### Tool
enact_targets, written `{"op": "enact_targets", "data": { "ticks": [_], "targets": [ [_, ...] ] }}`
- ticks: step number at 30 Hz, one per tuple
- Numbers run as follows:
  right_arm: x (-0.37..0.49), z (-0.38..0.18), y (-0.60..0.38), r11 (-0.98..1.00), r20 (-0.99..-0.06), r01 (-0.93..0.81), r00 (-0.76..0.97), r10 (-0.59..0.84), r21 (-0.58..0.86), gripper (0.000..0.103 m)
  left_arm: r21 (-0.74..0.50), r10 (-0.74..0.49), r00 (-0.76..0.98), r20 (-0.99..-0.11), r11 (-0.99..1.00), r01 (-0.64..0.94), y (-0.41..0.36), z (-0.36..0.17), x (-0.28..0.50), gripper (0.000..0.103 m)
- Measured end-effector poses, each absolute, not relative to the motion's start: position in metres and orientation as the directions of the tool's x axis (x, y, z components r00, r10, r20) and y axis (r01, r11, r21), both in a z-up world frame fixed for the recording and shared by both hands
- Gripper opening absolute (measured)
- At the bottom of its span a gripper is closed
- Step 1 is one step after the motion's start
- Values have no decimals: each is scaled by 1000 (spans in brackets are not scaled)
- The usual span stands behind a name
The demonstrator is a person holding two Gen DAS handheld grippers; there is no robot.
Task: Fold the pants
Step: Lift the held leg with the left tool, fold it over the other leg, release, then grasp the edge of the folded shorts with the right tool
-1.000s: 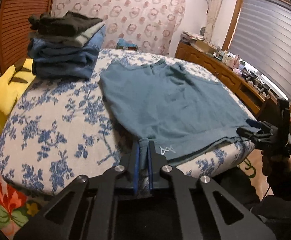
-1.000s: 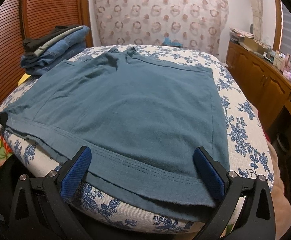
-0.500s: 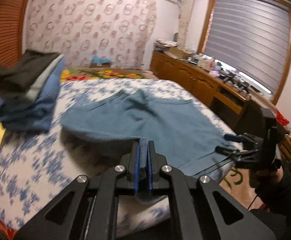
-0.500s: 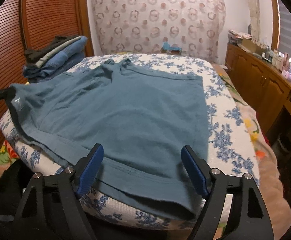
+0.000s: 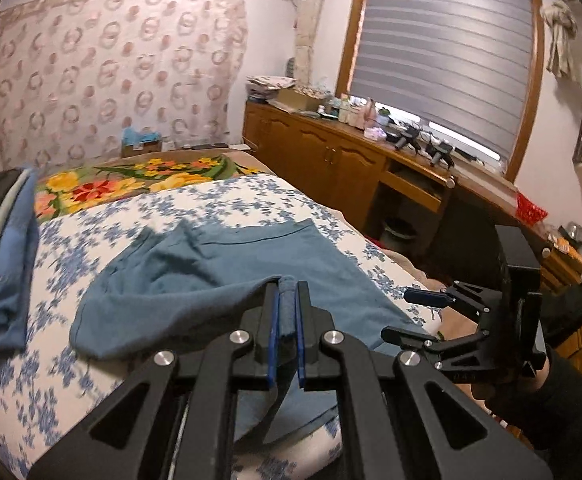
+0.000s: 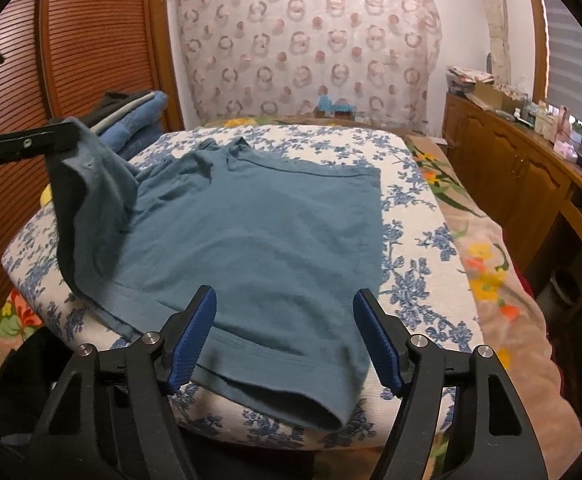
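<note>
The teal-blue pants [image 6: 259, 232] lie spread flat on the flowered bed. My left gripper [image 5: 286, 300] is shut on the near-left corner of the pants [image 5: 219, 276] and holds it lifted above the bed; in the right wrist view it shows at the left [image 6: 63, 136] with the cloth hanging from it. My right gripper [image 6: 287, 312] is open and empty, just above the near edge of the pants; it also shows in the left wrist view [image 5: 415, 316].
A stack of folded clothes [image 6: 131, 116] sits at the bed's far left, also in the left wrist view [image 5: 3, 256]. A wooden cabinet [image 5: 331, 160] with clutter runs along the right under the window. A slatted wooden door [image 6: 91, 40] stands at the left.
My left gripper has lifted the pants corner up and carried it inward over the bed. My right gripper has pulled back a little and stays open.
</note>
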State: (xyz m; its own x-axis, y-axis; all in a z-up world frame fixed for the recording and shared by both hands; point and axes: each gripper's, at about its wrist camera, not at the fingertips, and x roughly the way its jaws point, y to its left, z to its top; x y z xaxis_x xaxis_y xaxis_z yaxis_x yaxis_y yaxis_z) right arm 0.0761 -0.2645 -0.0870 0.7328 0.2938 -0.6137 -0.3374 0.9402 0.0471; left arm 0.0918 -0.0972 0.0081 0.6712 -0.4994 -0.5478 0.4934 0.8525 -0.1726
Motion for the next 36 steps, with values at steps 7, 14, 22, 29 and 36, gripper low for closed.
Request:
{"op": "enact_targets", "data": {
  "ticks": [7, 14, 22, 29, 36],
  "targets": [
    [74, -86, -281, 947, -614, -317, 738, 281, 53, 72, -165, -532, 638, -556, 824, 543, -130, 11, 102, 3],
    [74, -89, -292, 951, -616, -303, 737, 277, 65, 72, -131, -479, 645, -596, 850, 510, -136, -1, 100, 19],
    [75, -89, -287, 947, -614, -312, 735, 290, 74, 69, -131, -438, 676, -593, 880, 456, -106, -12, 95, 62],
    [80, -85, -275, 938, -610, -336, 727, 315, 85, 57, -128, -362, 668, -650, 919, 373, -76, -44, 93, 62],
    [91, -78, -256, 900, -613, -409, 675, 410, 151, 43, -139, -311, 650, -694, 943, 303, -53, -75, 88, 62]
  ]
}}
